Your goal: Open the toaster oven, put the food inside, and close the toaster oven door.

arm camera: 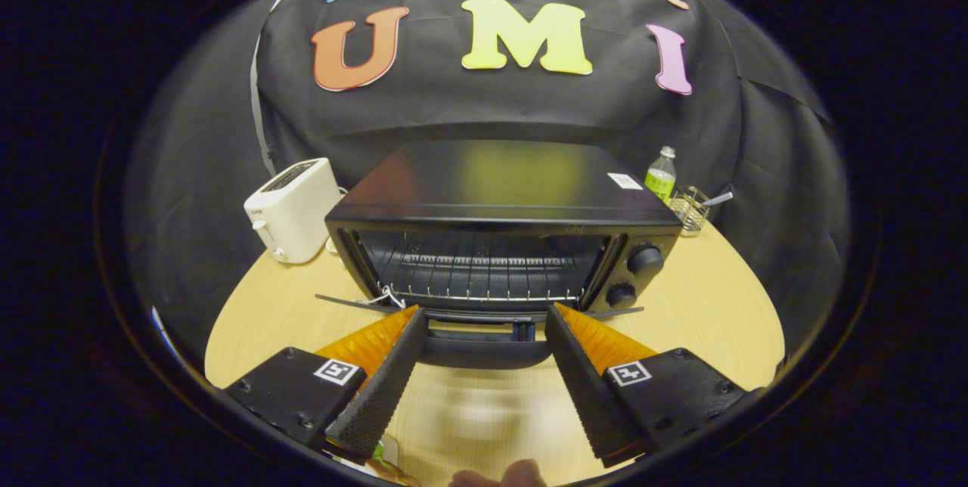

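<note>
While its fingers stand spread with nothing between them, the gripper (484, 313) sits just short of the toaster oven (503, 234), whose door (484, 336) hangs dropped open toward the fingers. Its long side runs crosswise, cavity facing the gripper. Beyond-left stands a white toaster (293, 209).

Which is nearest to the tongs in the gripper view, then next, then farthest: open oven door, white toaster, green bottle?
The tongs are open.
1. Open oven door: folded down, just ahead between the tips.
2. White toaster: beside the toaster oven, on the table.
3. Green bottle: behind the oven's far corner, by the wire holder.
</note>
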The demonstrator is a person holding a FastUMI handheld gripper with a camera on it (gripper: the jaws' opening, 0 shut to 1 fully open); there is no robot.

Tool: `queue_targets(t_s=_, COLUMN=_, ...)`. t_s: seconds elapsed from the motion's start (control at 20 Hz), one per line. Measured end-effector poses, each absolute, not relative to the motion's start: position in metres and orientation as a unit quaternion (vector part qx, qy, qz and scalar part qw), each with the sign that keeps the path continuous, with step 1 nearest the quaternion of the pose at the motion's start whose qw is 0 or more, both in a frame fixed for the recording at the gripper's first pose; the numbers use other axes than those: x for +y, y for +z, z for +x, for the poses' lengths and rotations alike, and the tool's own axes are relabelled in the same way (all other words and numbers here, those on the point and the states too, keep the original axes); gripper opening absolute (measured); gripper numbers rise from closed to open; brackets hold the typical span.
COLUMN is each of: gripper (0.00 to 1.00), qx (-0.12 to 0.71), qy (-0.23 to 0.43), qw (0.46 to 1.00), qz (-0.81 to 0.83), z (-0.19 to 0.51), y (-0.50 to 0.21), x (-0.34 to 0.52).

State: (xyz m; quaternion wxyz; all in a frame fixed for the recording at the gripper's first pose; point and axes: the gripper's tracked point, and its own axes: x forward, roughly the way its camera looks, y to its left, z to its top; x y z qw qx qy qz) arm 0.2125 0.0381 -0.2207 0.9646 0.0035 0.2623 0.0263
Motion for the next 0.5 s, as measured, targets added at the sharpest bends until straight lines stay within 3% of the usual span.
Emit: queue_targets(t_s=0.5, gripper=1.00, qx=0.349, qy=0.039, qw=0.935, qz=0.050, z=0.168, y=-0.283, x=0.033)
